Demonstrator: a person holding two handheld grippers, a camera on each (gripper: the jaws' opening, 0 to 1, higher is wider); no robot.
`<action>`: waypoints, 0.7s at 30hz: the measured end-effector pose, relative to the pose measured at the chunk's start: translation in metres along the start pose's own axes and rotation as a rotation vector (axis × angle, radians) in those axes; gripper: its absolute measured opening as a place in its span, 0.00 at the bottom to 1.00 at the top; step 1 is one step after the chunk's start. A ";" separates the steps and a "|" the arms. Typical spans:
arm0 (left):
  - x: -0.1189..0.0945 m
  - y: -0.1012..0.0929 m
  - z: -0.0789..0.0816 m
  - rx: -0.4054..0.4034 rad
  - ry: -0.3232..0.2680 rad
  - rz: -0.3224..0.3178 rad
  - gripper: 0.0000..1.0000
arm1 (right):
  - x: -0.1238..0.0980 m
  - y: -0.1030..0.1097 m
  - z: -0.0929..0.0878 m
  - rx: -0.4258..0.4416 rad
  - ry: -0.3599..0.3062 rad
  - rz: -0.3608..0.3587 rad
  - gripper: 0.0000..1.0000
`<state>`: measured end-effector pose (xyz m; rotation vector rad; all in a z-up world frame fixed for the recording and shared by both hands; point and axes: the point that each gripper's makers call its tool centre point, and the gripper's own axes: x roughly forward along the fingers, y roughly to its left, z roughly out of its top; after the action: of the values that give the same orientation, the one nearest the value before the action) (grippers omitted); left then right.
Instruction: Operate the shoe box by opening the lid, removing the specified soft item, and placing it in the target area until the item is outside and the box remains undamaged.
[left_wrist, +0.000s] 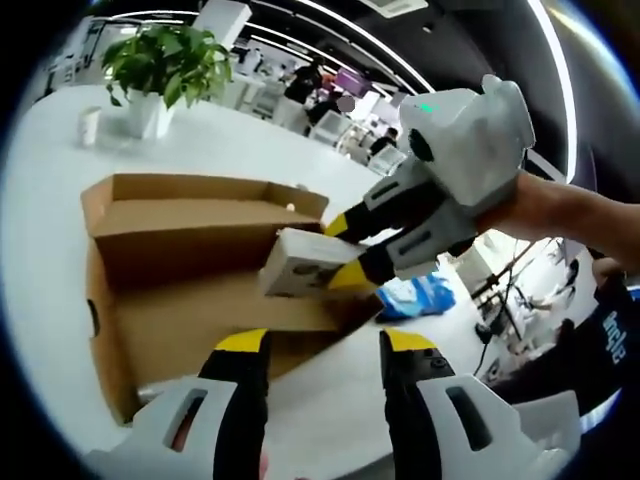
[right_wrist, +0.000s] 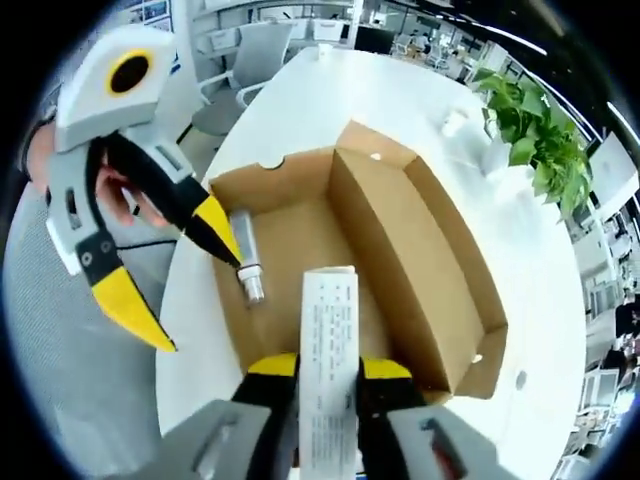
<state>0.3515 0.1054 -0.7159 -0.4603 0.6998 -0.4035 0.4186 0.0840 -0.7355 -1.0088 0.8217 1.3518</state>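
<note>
In the right gripper view we see the open brown cardboard shoe box (right_wrist: 400, 250) on the round white table (right_wrist: 330, 90), its lid folded out toward the table's far side. Inside, a small silver cylindrical bottle (right_wrist: 246, 262) lies on the floor against the left wall. A flat white printed carton (right_wrist: 328, 350) stands over the near end, between the right gripper (right_wrist: 328, 372) jaws. The left gripper (right_wrist: 205, 285) hangs beside the box's left wall. Behind the box stands a green potted plant (right_wrist: 535, 140).
</note>
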 end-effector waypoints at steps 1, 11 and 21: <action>0.000 0.000 0.000 0.003 0.000 -0.001 0.44 | -0.004 0.000 0.001 -0.001 -0.001 -0.004 0.17; 0.002 -0.007 -0.004 0.051 0.020 -0.006 0.45 | -0.038 -0.007 -0.015 0.014 -0.009 -0.067 0.17; 0.003 -0.012 -0.001 0.104 0.018 -0.012 0.48 | -0.064 -0.003 -0.064 0.089 0.008 -0.107 0.17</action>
<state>0.3498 0.0937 -0.7118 -0.3631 0.6902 -0.4532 0.4227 0.0002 -0.7000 -0.9756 0.8153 1.2105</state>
